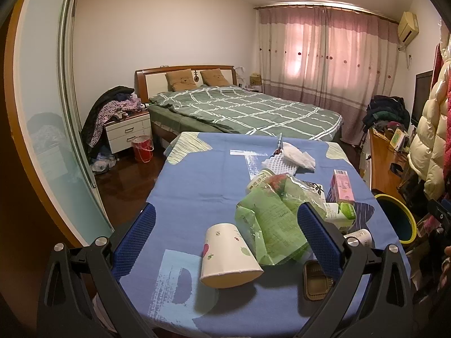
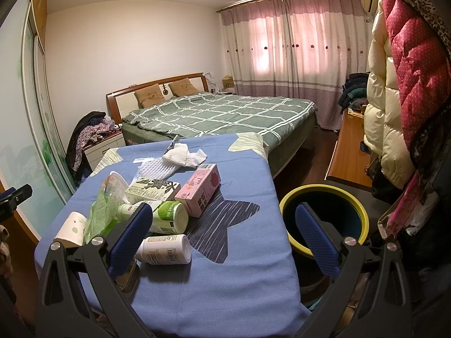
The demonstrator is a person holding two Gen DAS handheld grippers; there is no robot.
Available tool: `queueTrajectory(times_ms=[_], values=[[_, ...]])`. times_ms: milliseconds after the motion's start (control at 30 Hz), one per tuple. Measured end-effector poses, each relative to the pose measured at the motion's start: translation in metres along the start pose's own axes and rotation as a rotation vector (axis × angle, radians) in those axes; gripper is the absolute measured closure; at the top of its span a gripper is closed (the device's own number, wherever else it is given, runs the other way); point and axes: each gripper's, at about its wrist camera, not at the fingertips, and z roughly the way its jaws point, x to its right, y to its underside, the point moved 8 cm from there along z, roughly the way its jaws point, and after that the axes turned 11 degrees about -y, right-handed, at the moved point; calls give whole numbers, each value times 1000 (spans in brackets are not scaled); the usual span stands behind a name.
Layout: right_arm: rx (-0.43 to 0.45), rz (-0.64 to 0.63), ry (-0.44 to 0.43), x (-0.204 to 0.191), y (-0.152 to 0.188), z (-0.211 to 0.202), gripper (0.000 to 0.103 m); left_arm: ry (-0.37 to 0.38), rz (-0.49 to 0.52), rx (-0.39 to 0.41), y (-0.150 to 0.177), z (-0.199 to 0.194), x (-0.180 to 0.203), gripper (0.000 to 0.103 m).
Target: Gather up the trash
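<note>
Trash lies scattered on a table with a blue cloth (image 1: 197,186). In the left wrist view my left gripper (image 1: 225,225) is open, its fingers either side of a white paper cup (image 1: 228,256) lying on its side and a crumpled green plastic bag (image 1: 270,222). My right gripper (image 2: 225,225) is also open and empty, over the table's right edge. Its left finger is beside a white bottle (image 2: 166,249) and a green-topped bottle (image 2: 166,217). A pink carton (image 2: 200,188), a green-and-white carton (image 2: 152,190), white foam netting (image 2: 157,169) and a tissue (image 2: 186,155) lie farther back.
A dark bin with a yellow rim (image 2: 321,188) stands on the floor right of the table. A brown plastic tray (image 1: 315,281) sits near the table's front. Behind are a green bed (image 1: 245,109), a red bucket (image 1: 142,148), a wooden desk (image 2: 349,152) and hanging coats (image 2: 406,64).
</note>
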Motion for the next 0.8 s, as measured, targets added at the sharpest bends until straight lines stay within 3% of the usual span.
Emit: queueTrajectory(times_ms=[800], values=[[-2, 2, -1, 1, 1, 2, 6, 1, 2, -1, 0, 0, 1, 4]])
